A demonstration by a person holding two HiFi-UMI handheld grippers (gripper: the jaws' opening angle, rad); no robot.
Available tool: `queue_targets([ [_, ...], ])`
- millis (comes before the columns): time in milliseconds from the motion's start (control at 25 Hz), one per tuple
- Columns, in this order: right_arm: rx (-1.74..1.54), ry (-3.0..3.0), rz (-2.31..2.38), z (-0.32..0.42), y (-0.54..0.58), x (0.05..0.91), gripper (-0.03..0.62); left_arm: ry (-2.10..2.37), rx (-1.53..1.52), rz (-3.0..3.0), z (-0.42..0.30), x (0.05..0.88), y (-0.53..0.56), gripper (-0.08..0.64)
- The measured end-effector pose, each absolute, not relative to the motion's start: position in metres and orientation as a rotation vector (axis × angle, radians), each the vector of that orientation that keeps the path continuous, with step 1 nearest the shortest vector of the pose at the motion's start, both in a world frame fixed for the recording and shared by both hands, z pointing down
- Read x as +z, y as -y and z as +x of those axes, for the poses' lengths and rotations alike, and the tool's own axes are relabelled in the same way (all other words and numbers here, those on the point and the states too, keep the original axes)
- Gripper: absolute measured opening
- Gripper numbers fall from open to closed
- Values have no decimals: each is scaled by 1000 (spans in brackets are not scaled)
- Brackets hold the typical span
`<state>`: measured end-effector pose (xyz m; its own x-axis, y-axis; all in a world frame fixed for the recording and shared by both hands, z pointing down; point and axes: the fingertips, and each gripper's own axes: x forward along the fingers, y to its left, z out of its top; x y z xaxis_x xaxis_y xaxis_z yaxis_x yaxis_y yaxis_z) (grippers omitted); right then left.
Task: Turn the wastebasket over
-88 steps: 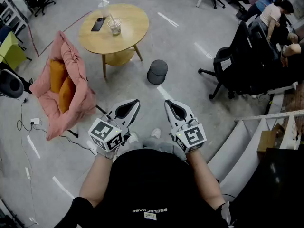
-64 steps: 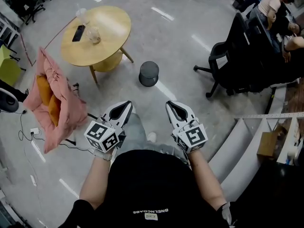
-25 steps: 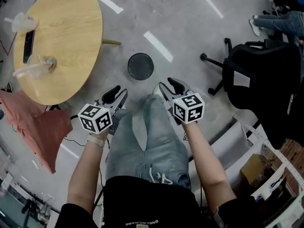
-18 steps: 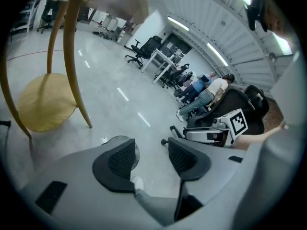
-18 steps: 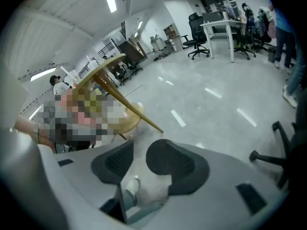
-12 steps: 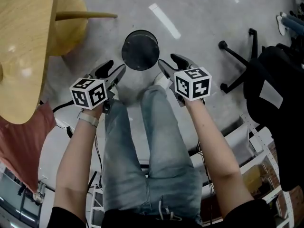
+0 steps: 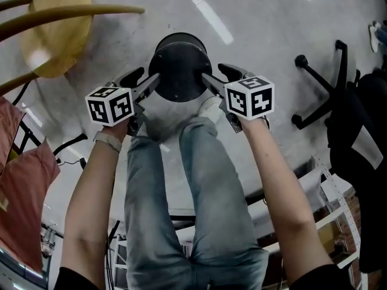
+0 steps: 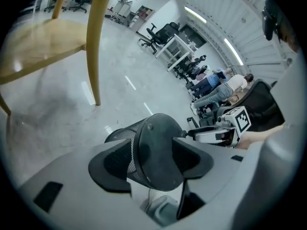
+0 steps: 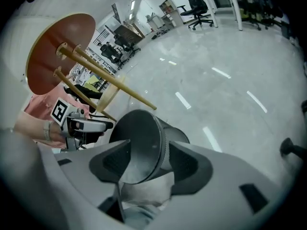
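The black mesh wastebasket [image 7: 179, 68] stands bottom-up on the floor, right between the two hand-held grippers. It looks light and stiff. It is round, so it may slip. I think the best hold is a squeeze on each side wall. The left hand-held gripper [image 7: 149, 77] and the right hand-held gripper [image 7: 213, 72] have just been opening. Their jaws are spread wide, and the wastebasket shows in each gap, not pinched yet.
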<state>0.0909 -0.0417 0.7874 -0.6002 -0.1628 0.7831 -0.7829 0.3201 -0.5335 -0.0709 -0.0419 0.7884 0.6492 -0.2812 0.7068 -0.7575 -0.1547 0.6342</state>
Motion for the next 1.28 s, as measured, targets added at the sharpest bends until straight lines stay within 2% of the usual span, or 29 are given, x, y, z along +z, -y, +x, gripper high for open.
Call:
queue_targets([
  [240,1328,1977,796,79,40,826,244,789,515,1758,-58,824,52,275],
  [440,1397,2029,796,77,42,830,275,765,463,1751,-56,833,55,298],
  [760,1348,2015,770,79,49,820,259,794,450,1764,-54,817,57,290],
  [840,1304,2068,800,84,60,807,259,816,388,1784,-51,800,66,288],
  [1040,1055,2209,829,91,83,791,257,850,402,1979,-45,776,85,228],
  [1280,960,2301,887,93,82,789,256,875,344,2017,-46,775,86,221],
])
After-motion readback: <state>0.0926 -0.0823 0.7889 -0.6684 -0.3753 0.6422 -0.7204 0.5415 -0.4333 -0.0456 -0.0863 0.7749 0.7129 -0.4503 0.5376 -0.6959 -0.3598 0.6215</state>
